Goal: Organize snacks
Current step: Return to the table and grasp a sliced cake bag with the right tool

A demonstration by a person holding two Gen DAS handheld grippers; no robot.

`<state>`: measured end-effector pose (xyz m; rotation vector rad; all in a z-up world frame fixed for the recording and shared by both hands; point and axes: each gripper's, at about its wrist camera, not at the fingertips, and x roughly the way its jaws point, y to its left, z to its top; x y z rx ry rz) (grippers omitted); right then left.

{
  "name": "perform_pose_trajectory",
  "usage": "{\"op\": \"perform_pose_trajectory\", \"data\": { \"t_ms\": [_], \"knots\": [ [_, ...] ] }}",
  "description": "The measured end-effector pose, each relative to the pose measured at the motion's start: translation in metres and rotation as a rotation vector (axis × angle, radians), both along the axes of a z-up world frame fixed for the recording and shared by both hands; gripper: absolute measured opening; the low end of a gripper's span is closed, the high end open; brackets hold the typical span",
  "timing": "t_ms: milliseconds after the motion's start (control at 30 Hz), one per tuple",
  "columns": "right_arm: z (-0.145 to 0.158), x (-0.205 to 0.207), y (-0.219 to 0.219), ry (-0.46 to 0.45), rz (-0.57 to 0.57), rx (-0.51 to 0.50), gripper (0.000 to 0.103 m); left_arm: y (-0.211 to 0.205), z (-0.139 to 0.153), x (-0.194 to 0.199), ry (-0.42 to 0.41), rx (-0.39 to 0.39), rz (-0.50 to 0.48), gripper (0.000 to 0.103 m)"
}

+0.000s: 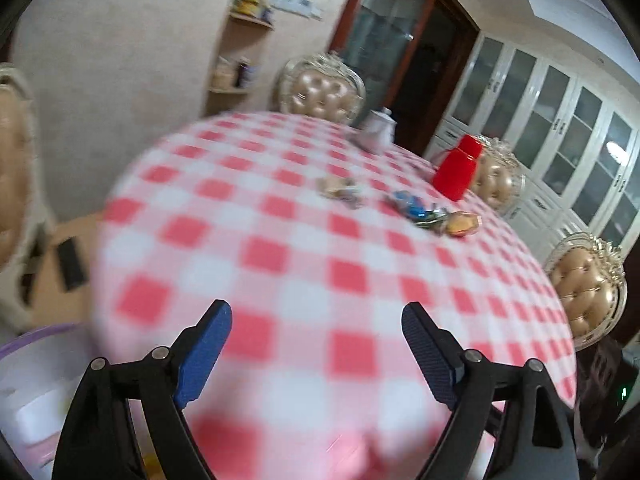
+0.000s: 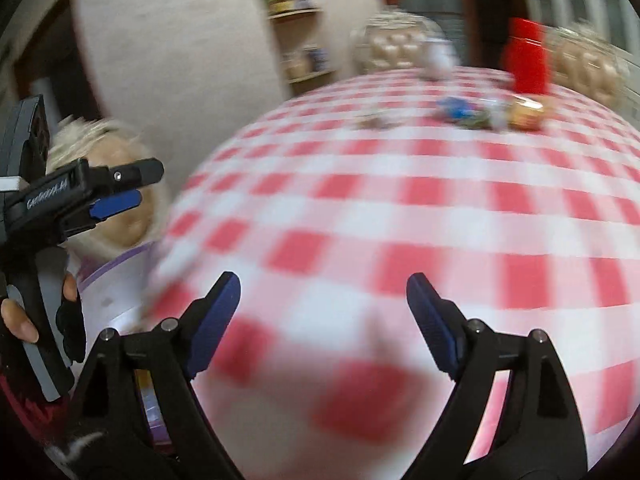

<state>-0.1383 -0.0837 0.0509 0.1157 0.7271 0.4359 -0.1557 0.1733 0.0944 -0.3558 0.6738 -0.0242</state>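
Note:
Small wrapped snacks lie on the far side of a round table with a red-and-white checked cloth [image 1: 304,264]: a brownish packet [image 1: 338,190], blue-wrapped sweets [image 1: 414,206] and a golden pastry [image 1: 462,224]. They also show, blurred, in the right wrist view [image 2: 480,114]. My left gripper [image 1: 316,320] is open and empty over the near edge of the table. My right gripper [image 2: 322,296] is open and empty, also over the near edge. The left gripper shows from the side at the left of the right wrist view [image 2: 128,188], off the table's left edge.
A red lidded container [image 1: 458,168] and a white teapot [image 1: 378,128] stand at the far edge. Padded gold chairs [image 1: 322,90] ring the table. A white tub with a purple rim [image 1: 36,380] sits low left, beside the table. Shelves and white cabinets line the walls.

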Motion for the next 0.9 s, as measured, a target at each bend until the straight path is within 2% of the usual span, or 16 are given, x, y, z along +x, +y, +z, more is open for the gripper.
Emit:
{"op": "perform_pose_trajectory", "data": {
  "t_ms": [67, 167, 300, 433, 633, 733, 800, 900],
  "knots": [
    [-0.003, 0.019, -0.028, 0.024, -0.074, 0.021, 0.087, -0.019, -0.016, 0.051, 0.037, -0.052, -0.027, 0.088],
    [-0.009, 0.058, -0.080, 0.082, -0.210, 0.074, 0.087, -0.040, -0.042, 0.114, 0.080, -0.108, -0.001, 0.088],
    [-0.012, 0.096, -0.125, 0.112, -0.331, 0.126, 0.087, -0.064, -0.060, 0.168, 0.077, -0.119, 0.056, 0.088],
    [-0.015, 0.131, -0.155, 0.127, -0.423, 0.170, 0.087, -0.085, -0.058, 0.203, 0.024, -0.108, 0.081, 0.088],
    [-0.016, 0.196, -0.186, 0.132, -0.542, 0.253, 0.088, -0.109, -0.053, 0.237, -0.100, -0.086, 0.067, 0.088],
    [-0.028, 0.243, -0.190, 0.161, -0.590, 0.341, 0.089, -0.112, -0.054, 0.247, -0.078, -0.098, 0.007, 0.088],
    [-0.035, 0.274, -0.185, 0.189, -0.623, 0.407, 0.089, -0.104, -0.048, 0.241, -0.125, -0.121, 0.025, 0.088],
    [-0.039, 0.310, -0.175, 0.206, -0.653, 0.481, 0.089, -0.091, -0.045, 0.238, -0.150, -0.142, 0.077, 0.088]
  ]
}}
